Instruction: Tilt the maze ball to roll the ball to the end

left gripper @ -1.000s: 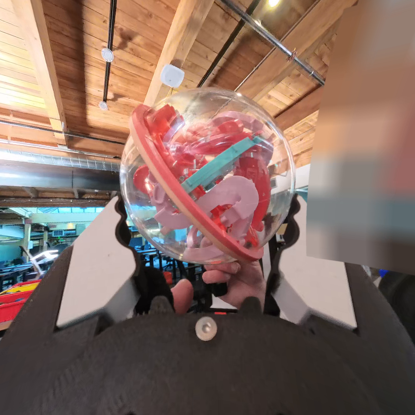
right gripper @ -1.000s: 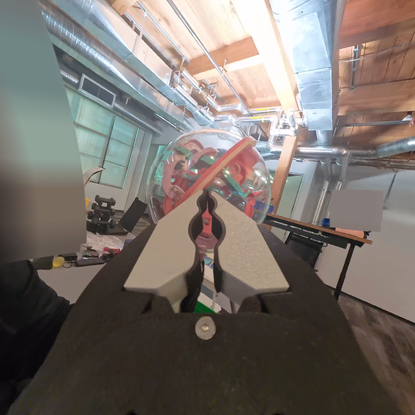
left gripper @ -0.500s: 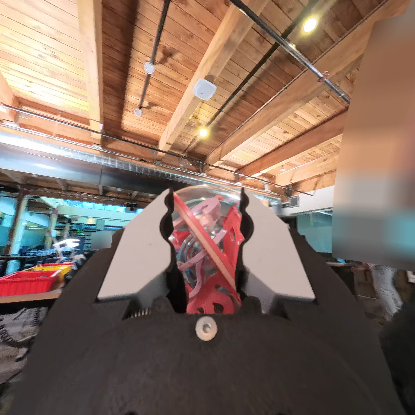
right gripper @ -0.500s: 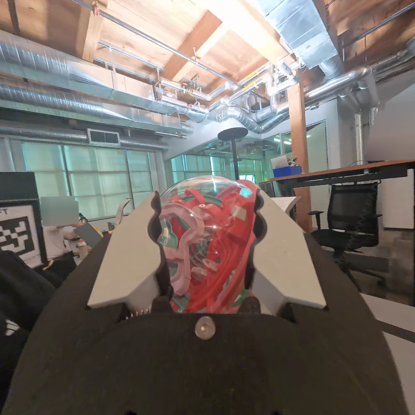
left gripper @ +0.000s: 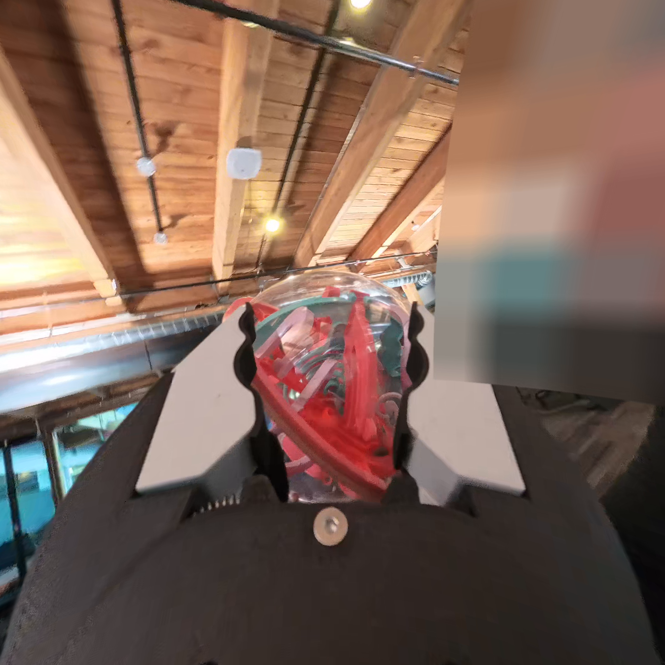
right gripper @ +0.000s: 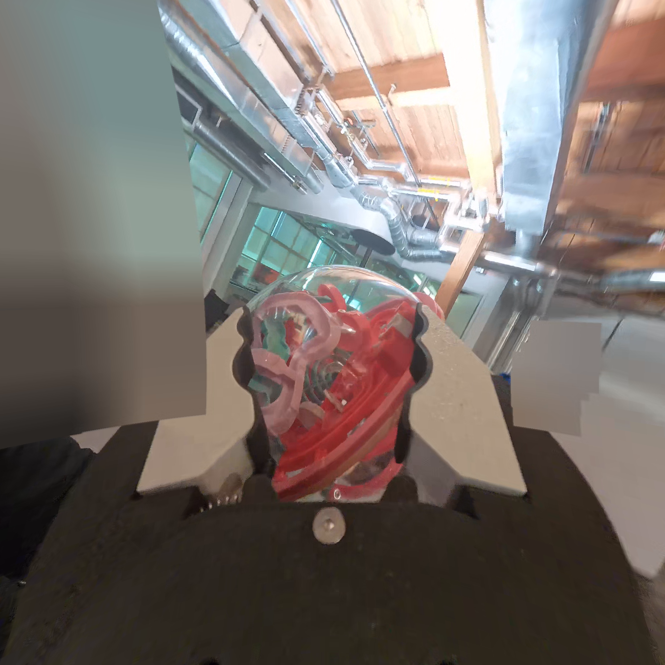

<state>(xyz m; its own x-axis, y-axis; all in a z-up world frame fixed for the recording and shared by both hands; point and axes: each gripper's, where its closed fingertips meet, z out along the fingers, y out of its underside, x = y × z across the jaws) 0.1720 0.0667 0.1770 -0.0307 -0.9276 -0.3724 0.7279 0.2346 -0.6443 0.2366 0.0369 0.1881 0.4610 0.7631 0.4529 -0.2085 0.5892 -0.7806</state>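
wood-beam ceiling (left gripper: 180, 108) | ducts (right gripper: 521, 108) only in right view | left gripper (left gripper: 329, 316) and right gripper (right gripper: 329, 316) fingers pinching maze ball (left gripper: 324, 378)

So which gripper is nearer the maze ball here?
Neither: it's a tie. The left gripper and the right gripper each have their fingers closed against the sides of the maze ball.

No writing, label, brand, number or sign can be read anywhere in either wrist view.
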